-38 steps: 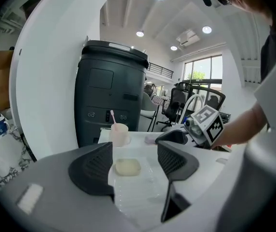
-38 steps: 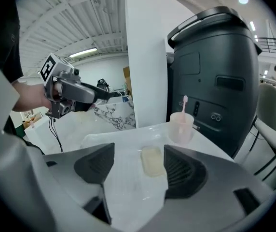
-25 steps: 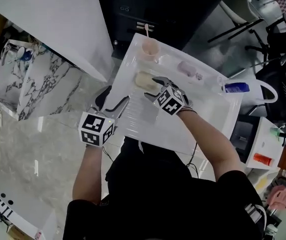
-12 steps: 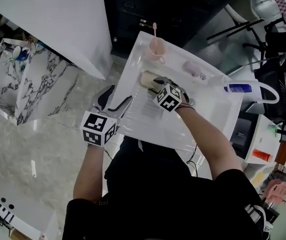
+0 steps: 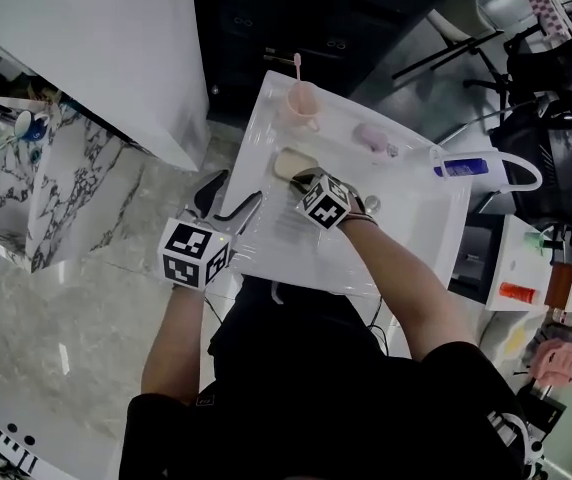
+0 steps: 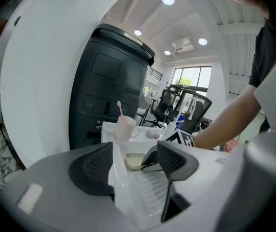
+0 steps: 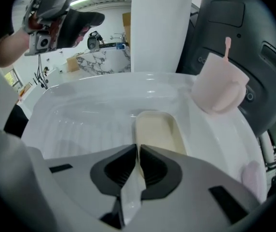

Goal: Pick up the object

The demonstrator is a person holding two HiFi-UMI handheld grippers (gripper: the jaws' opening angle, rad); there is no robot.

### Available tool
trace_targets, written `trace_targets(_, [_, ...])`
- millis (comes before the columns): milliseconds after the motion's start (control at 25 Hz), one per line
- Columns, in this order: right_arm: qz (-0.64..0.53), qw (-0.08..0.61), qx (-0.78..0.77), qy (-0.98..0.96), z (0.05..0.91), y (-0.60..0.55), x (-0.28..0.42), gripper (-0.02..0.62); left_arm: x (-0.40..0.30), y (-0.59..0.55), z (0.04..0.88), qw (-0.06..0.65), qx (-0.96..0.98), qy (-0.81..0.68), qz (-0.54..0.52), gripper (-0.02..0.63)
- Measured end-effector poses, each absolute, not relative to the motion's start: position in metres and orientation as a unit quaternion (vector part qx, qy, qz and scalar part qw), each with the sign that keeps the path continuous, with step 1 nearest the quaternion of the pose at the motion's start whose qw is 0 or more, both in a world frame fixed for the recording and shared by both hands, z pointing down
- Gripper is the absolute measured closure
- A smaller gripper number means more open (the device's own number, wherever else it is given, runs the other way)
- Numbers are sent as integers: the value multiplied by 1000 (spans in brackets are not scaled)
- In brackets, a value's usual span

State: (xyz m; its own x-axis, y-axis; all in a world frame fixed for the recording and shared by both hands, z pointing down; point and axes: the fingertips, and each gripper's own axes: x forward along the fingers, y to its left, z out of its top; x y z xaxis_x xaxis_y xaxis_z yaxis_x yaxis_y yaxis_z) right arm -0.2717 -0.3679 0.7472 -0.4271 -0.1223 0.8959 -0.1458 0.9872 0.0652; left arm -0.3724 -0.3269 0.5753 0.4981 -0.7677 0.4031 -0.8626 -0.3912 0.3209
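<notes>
A cream soap dish (image 5: 286, 160) lies in the white basin (image 5: 406, 230), near its far left corner. My right gripper (image 5: 307, 177) points steeply down at the dish's near end. In the right gripper view its jaws have just been closing and now pinch the near rim of the soap dish (image 7: 159, 129), so the right gripper (image 7: 138, 152) is shut on it. My left gripper (image 5: 228, 201) hovers open at the basin's front left edge, nothing between its fingers. In the left gripper view the soap dish (image 6: 132, 161) shows beyond the open left gripper (image 6: 135, 164).
A pink cup (image 5: 301, 100) with a toothbrush stands just beyond the dish. A purple item (image 5: 372, 137) lies to the right and a blue bottle (image 5: 466, 167) at the basin's right edge. A dark cabinet (image 6: 109, 81) rises behind; a marble box (image 5: 36, 178) stands left.
The right gripper came down onto the near end of the soap dish and its jaws went from wide open to shut on the rim. The left gripper stayed about where it was.
</notes>
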Motion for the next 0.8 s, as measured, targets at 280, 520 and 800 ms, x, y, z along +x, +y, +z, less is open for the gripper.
trace_targets(280, [17, 532, 90, -842, 737, -360, -263, 571, -360, -325, 561, 247, 833, -484, 100, 313])
trace_targets(520, [61, 478, 137, -865, 710, -370, -235, 571, -335, -327, 550, 236, 837, -481, 112, 313])
trace_targets(800, [79, 449, 162, -875, 685, -367, -168, 571, -277, -327, 553, 233, 838, -474, 137, 327])
